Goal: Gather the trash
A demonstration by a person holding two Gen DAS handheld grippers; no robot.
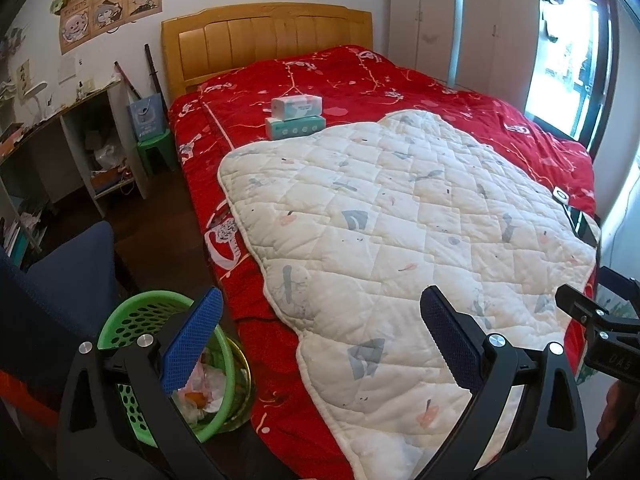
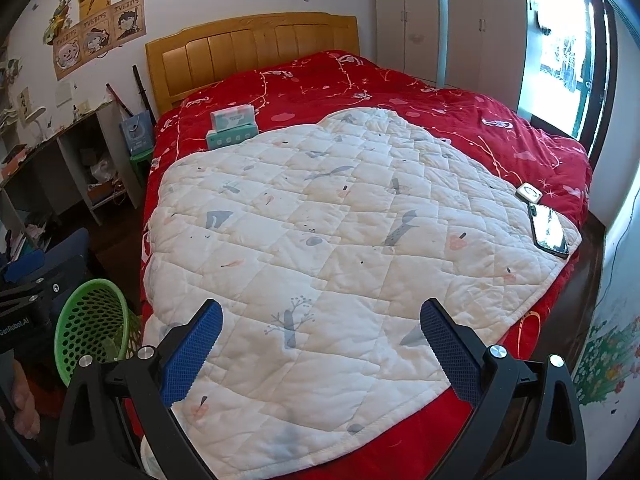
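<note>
Trash lies crumpled in the green basket on the floor beside the bed, just under my left hand-held gripper, spread wide and empty. From the right wrist, my right hand-held gripper gapes empty over the white quilt, basket well left.
</note>
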